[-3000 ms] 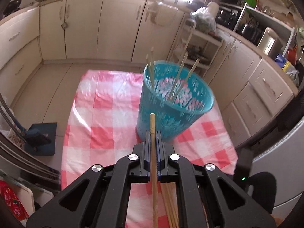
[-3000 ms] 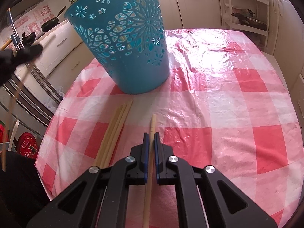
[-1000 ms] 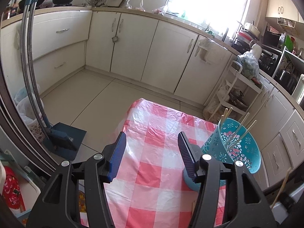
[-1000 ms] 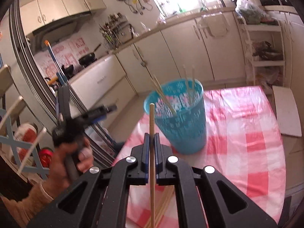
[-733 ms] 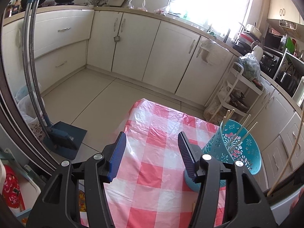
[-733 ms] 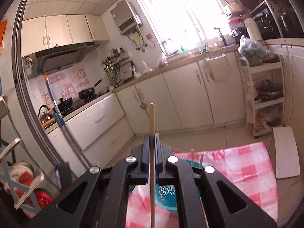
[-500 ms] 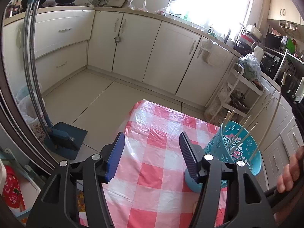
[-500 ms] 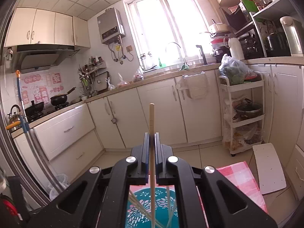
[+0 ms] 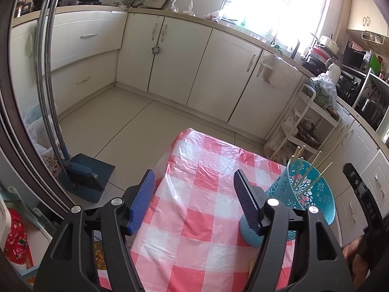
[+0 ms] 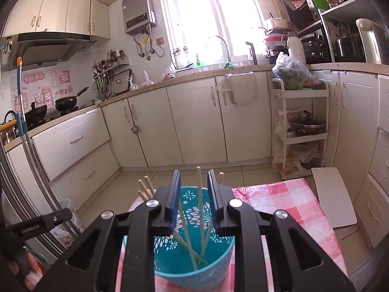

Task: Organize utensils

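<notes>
A teal plastic basket with cut-out flower patterns (image 10: 194,267) is standing upright on the table covered in a red-and-white checked plastic cloth (image 9: 194,209). Several pale wooden chopsticks (image 10: 199,209) are leaning inside it, their tips poking above the rim at different angles. The right gripper (image 10: 193,199) is hovering directly above the basket's mouth, its jaws parted and gripping nothing. The left gripper (image 9: 194,199) is hanging over the cloth beside the basket, jaws spread wide and carrying nothing.
</notes>
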A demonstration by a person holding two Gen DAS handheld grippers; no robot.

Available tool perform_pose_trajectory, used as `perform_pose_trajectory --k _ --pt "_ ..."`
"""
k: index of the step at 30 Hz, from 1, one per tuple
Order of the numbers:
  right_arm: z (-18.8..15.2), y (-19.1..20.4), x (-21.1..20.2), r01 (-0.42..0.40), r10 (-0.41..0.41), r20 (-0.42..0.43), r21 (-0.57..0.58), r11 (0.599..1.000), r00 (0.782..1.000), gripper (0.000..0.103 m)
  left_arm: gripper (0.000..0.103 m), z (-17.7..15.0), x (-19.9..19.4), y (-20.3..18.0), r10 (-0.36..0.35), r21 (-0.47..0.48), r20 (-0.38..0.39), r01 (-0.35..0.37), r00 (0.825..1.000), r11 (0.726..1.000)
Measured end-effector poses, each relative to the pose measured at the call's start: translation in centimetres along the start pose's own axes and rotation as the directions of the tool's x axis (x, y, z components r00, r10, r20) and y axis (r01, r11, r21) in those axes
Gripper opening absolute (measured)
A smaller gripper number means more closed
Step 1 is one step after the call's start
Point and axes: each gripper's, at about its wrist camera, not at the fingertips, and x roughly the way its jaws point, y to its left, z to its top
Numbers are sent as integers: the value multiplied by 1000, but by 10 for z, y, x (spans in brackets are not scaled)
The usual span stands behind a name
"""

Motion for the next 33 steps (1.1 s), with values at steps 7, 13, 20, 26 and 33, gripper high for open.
perform_pose_trajectory --k 7,13,20,26,33 --pt "-49 18 -55 -11 7 -41 -81 997 999 38 70 -2 -3 5 -6 -12 -10 5 1000 1000" --pt "-112 22 -47 -21 1 -248 -79 997 969 39 71 -3 -4 9 -6 -19 -15 6 1000 1000" --pt "-135 24 -41 -30 5 -330 -72 997 944 42 71 -4 -3 14 -4 -31 -23 3 1000 1000" --pt "-143 24 -41 -29 6 -352 -63 998 936 42 72 -4 -2 13 -4 -28 -25 3 1000 1000" --pt "-150 20 -38 -30 10 -383 -48 998 924 42 72 -5 0 12 -3 -23 -30 3 1000 1000"
